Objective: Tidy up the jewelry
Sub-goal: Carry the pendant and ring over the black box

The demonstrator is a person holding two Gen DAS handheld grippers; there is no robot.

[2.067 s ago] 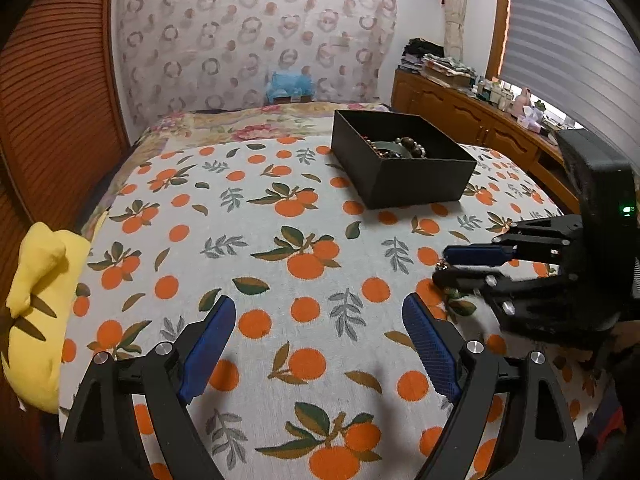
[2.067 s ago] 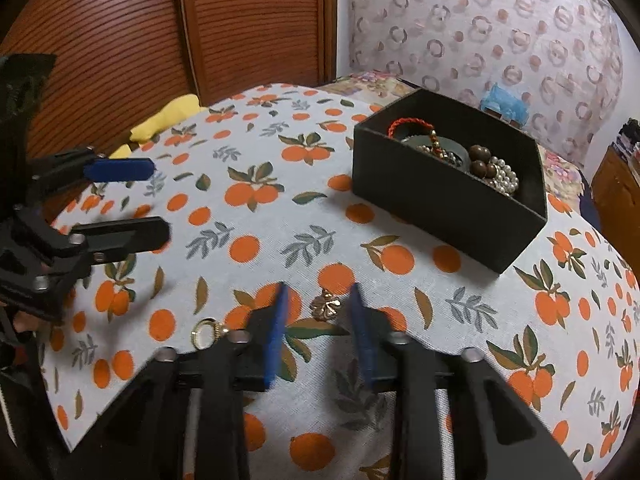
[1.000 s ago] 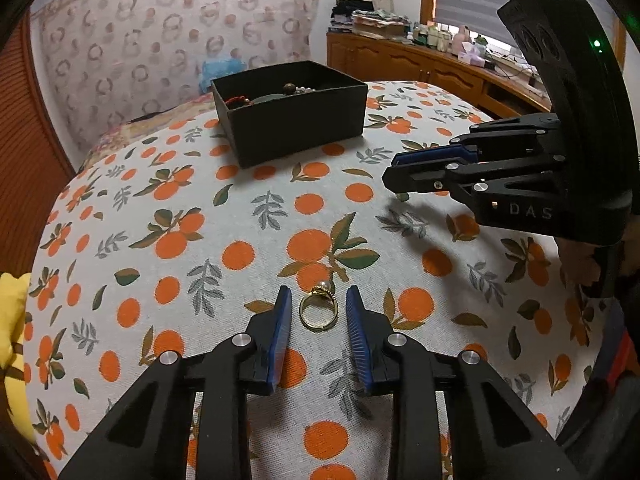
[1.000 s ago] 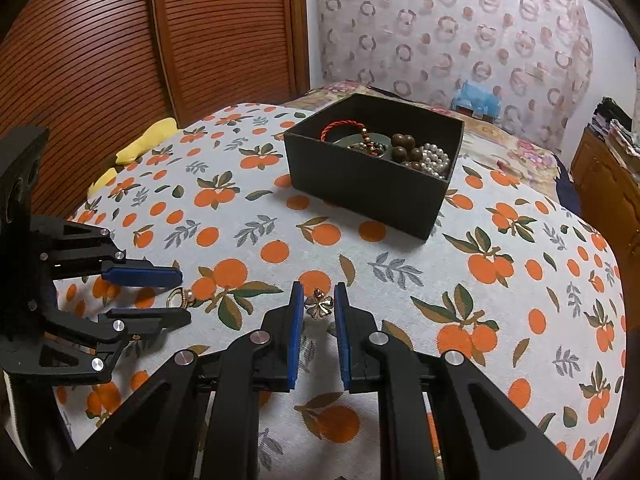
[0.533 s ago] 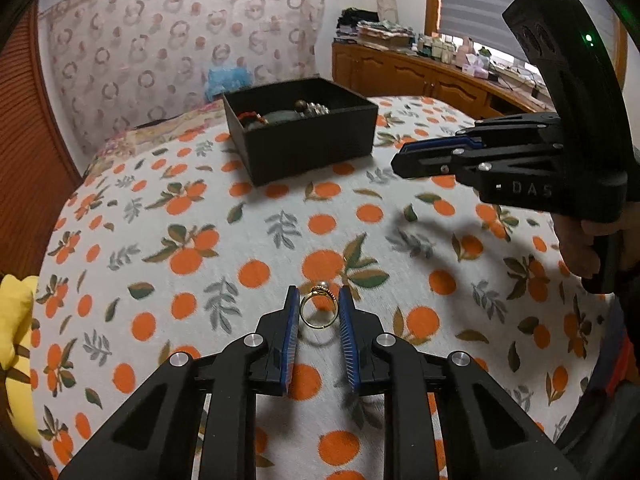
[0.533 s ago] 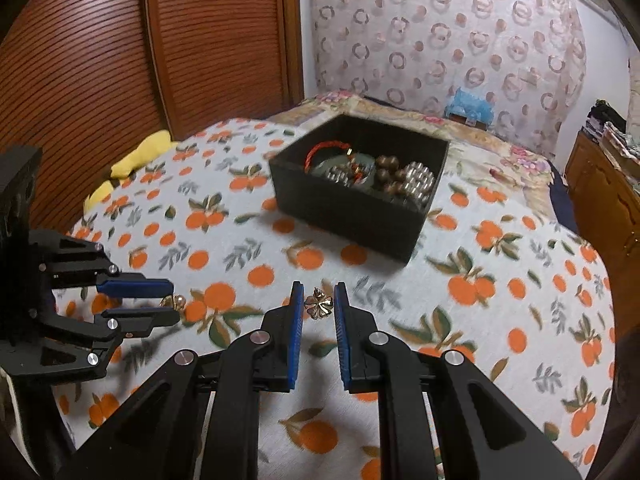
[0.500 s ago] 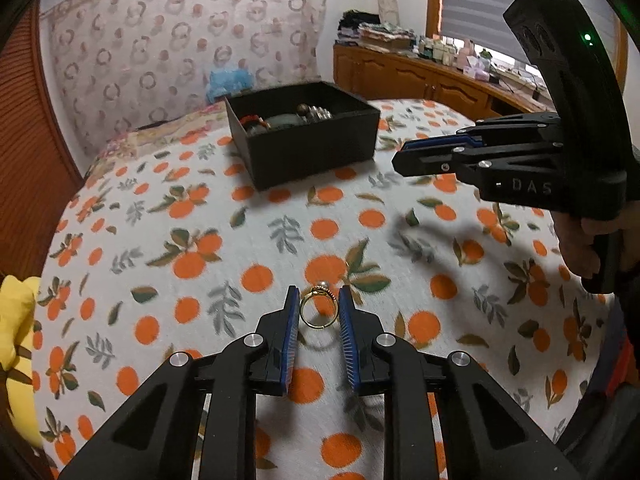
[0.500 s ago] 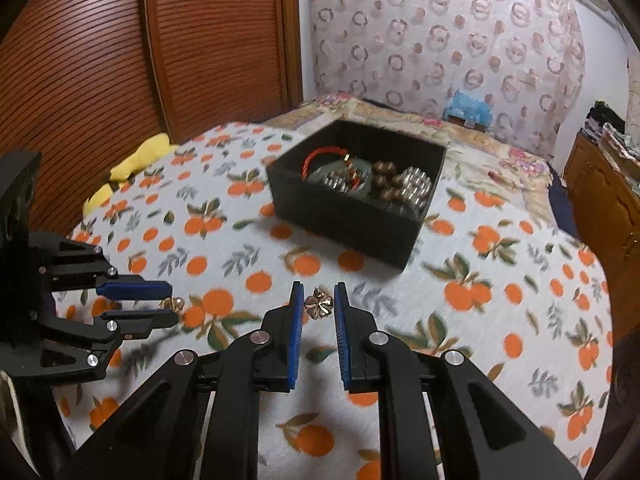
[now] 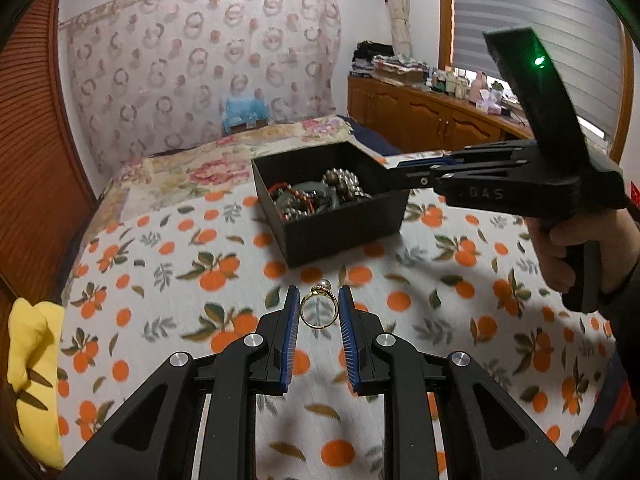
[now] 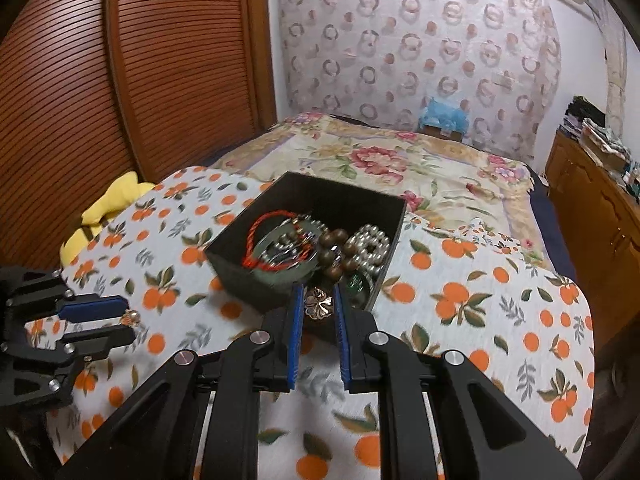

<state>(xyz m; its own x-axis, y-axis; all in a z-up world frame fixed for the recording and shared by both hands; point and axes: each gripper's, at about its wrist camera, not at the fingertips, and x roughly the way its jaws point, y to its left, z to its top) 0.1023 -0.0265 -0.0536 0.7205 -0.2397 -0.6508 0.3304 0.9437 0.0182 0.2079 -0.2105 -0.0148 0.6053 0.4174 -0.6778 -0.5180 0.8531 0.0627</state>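
My left gripper [image 9: 319, 290] is shut on a gold ring with a pearl [image 9: 318, 314], held above the orange-print cloth [image 9: 180, 280]. My right gripper [image 10: 318, 288] is shut on a small gold clover charm [image 10: 318, 304], just in front of the near corner of the black box [image 10: 248, 276]. The box holds a red cord bracelet [image 10: 260, 236], brown beads and pearl strands. In the left wrist view the black box [image 9: 348, 224] lies ahead, with the right gripper [image 9: 390, 170] reaching over its right rim. In the right wrist view the left gripper [image 10: 128, 318] with the ring sits low at the left.
A yellow cloth [image 9: 32, 360] lies at the bed's left edge beside slatted wooden doors [image 10: 120, 80]. A floral bedspread [image 10: 380, 160] stretches beyond the box. A wooden cabinet [image 9: 420, 120] with clutter runs along the right wall. A person's hand [image 9: 580, 248] grips the right handle.
Both grippers rose off the cloth with their pieces and moved toward the black box. The right gripper now reaches the box's edge.
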